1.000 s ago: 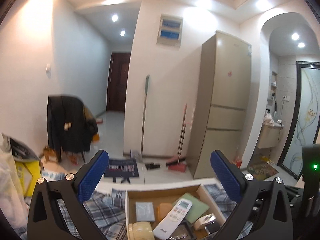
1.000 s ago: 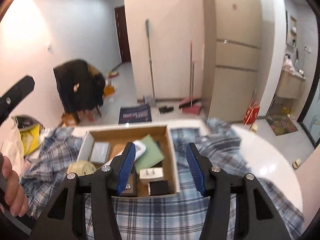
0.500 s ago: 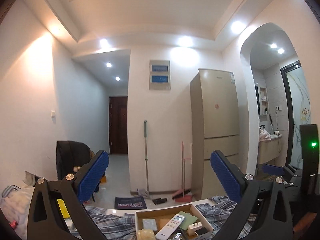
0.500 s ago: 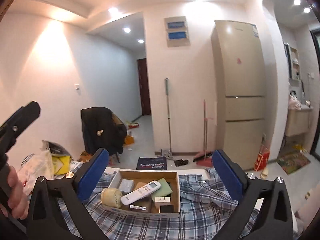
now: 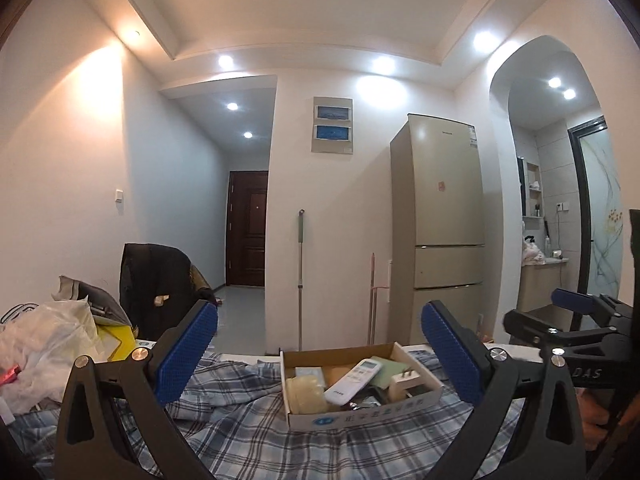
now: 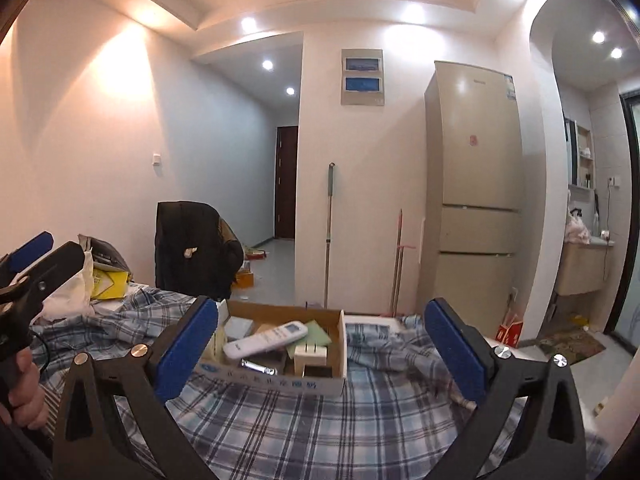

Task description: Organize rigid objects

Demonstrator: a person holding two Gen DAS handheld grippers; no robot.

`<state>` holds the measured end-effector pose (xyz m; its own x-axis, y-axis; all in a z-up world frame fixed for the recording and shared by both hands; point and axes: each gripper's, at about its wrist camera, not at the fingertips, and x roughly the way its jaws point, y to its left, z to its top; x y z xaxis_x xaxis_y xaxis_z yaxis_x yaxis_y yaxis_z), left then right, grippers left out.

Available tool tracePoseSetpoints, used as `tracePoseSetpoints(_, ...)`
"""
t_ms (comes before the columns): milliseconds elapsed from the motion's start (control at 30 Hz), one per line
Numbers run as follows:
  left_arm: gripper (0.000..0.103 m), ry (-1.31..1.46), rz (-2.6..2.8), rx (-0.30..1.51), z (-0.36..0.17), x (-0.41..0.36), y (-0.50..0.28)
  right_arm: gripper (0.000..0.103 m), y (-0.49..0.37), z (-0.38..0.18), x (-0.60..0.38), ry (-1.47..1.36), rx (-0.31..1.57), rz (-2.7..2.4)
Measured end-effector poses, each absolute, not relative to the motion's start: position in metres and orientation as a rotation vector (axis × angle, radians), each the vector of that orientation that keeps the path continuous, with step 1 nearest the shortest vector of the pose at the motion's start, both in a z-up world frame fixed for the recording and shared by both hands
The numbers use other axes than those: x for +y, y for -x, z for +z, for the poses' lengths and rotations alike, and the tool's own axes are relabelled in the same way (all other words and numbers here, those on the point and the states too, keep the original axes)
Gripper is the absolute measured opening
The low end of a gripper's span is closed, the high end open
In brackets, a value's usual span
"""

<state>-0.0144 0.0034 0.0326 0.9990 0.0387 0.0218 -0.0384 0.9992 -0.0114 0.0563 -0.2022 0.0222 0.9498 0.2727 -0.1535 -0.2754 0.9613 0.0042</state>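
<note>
White walls and a stepped white ceiling are enclosing the room. Recessed spotlights are shining from the ceiling and casting warm patches on the left wall. A beige refrigerator is standing against the far wall, below and right of a grey panel box. A mop and a broom are leaning on that wall. A corridor is leading to a dark brown door. A chair draped with a black jacket is standing at left. An arched opening at right is showing a tiled washroom with a cabinet.
</note>
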Motion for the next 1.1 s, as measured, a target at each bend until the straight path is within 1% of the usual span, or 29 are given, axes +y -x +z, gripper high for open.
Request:
tracePoseSetpoints(100,0.103,0.013,0.058,0.027,0.015,0.005,0.006,0.103,-0.057,0.006,-0.208,-0.028,0.170,0.272)
tracePoseSetpoints(167,0.103,0.046,0.054,0.059,0.003,0.008,0.007,0.103,-0.050,-0.005,-0.211,-0.042,0.138,0.251)
tracePoseSetpoints(400,0.103,0.020,0.064,0.074,0.001,0.003,0.001,0.103,-0.050,-0.011,-0.206,-0.005,0.148,0.220)
tracePoseSetpoints(567,0.103,0.013,0.072,0.069,0.001,0.001,0.003,0.103,-0.040,-0.009,-0.205,0.009,0.106,0.194)
tracePoseSetpoints(833,0.103,0.014,0.069,0.069,-0.001,0.001,0.003,0.103,-0.046,-0.011,-0.210,-0.012,0.144,0.203)
tracePoseSetpoints(1100,0.103,-0.013,0.046,0.068,-0.002,-0.003,0.006,0.103,-0.044,-0.010,-0.207,0.004,0.139,0.202)
